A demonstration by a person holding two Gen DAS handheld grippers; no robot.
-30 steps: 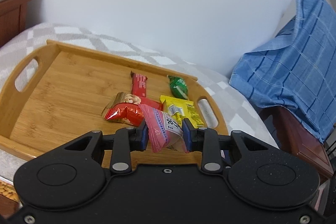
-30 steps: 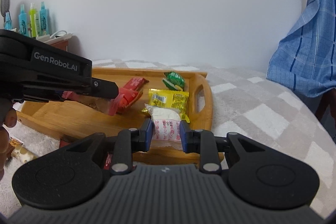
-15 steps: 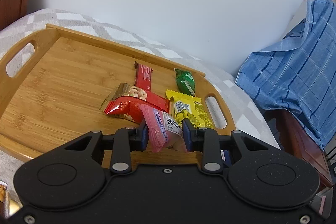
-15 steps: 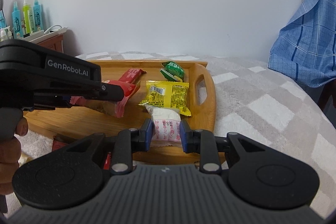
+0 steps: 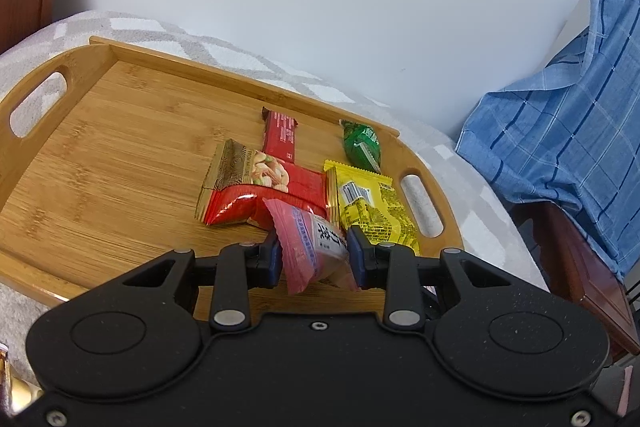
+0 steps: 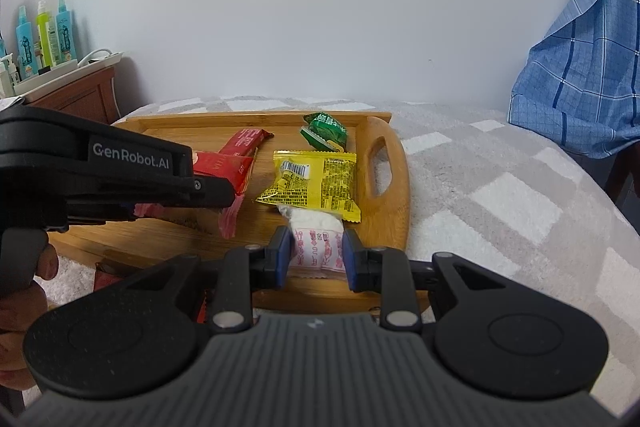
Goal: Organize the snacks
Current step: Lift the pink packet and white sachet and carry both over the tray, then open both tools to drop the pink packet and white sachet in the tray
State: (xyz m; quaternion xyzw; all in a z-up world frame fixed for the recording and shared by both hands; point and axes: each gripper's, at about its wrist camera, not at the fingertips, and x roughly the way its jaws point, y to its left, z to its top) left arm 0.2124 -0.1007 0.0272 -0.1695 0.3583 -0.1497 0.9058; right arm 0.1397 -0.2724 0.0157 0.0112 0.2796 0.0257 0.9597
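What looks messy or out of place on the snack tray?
The snacks crowd the wooden tray's right end. The red peanut packet overlaps the red bar, and the yellow packet lies askew. No spills or damage show.

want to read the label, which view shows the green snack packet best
The left wrist view: the green snack packet lies unobstructed near the tray's far rim, seen from above, though its print stays too small to read. The right wrist view shows it too, but lower-angled, so foreshortened.
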